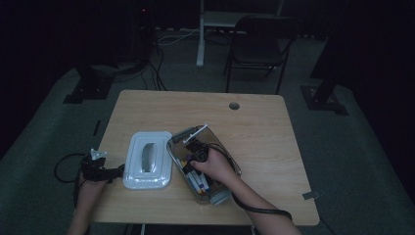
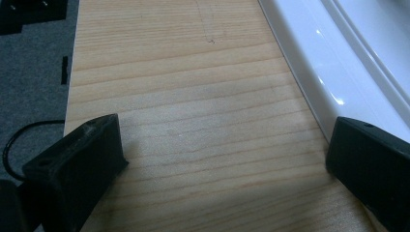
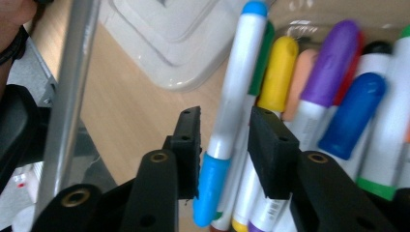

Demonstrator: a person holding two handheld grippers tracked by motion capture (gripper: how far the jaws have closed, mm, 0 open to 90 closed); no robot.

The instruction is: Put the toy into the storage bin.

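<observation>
My right claw (image 3: 223, 145) sits part-open around the blue-capped marker (image 3: 232, 111), not yet squeezing; it's light, stiff and slick, so I'd pinch mid-barrel. It lies in the clear box (image 1: 230, 161). Left claw (image 2: 222, 164) gapes empty at nine o'clock, over bare tabletop (image 2: 193, 96)

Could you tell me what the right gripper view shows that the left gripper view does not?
Right gripper view alone: the markers lying side by side in the clear box, with the blue-capped marker between the right gripper's jaws, which stand slightly apart from it.

Left gripper view alone: the left gripper, its jaws wide apart over bare wood, and grey carpet past the table edge.

Both: the wooden table and the white lid lying on it.
</observation>
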